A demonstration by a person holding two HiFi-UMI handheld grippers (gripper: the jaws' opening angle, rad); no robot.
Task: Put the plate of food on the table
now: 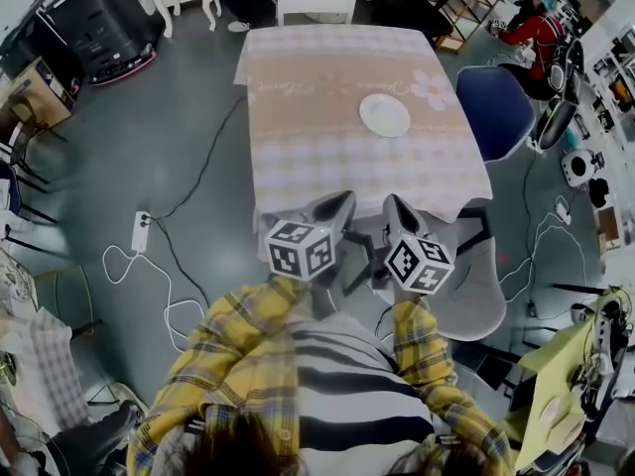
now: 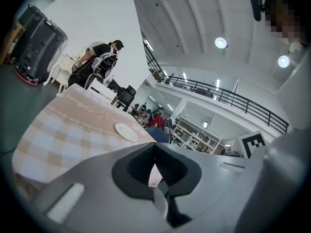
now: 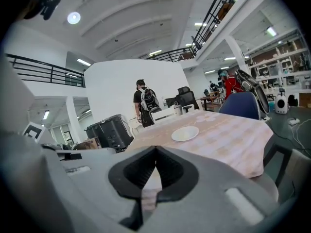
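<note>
White plate [image 1: 384, 115] sits out on the table [image 1: 298, 157], ahead of you and a little right, so your right gripper [image 1: 392, 204] is nearer than your left gripper [image 1: 345, 202], both pressed together on nothing at the near edge.

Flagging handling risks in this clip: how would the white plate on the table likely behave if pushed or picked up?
The plate looks rigid, flat and shallow, so it probably would not flex, roll or tip. Its smooth white surface suggests it is slippery to pinch and breakable if dropped. It rests on a tablecloth, so a push may bunch the cloth.
</note>
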